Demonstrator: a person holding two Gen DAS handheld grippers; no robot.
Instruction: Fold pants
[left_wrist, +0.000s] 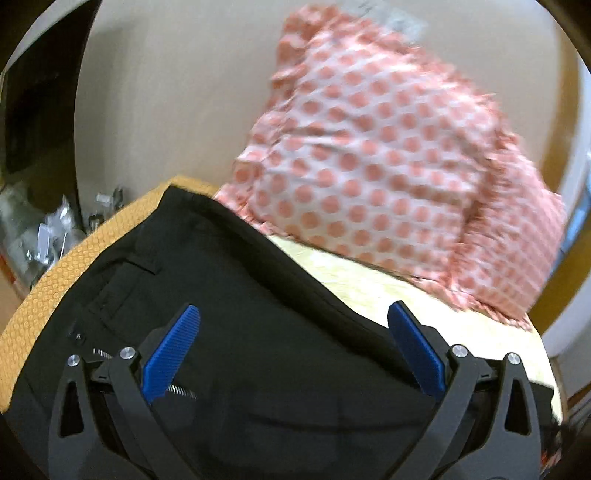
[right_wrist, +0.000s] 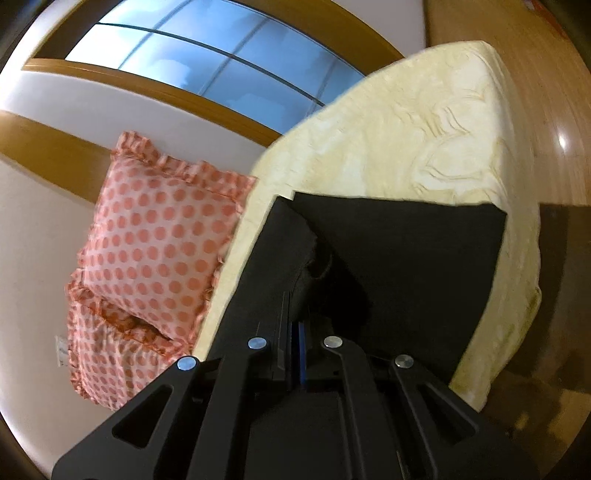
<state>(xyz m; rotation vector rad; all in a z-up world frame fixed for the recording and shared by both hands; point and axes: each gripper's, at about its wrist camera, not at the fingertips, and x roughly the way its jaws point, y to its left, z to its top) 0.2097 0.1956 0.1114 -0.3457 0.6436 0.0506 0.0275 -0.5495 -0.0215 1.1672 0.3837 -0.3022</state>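
one black pants (right_wrist: 406, 258), partly folded

Black fabric pants (left_wrist: 258, 295): in the left wrist view the lower part runs under the claw frame and off the bottom edge.
Pink polka-dot frilled pillows (left_wrist: 388, 147): smeared by motion blur in the left wrist view; frill detail unreadable.
Grey clutter at the far left (left_wrist: 51, 229): too blurred and small to identify.
Right claw (right_wrist: 295, 347): blue pads pressed together; the black cloth caught between them is mostly hidden by the black fingers.
Cream bed cover (right_wrist: 406, 129): near part hidden under the pants.
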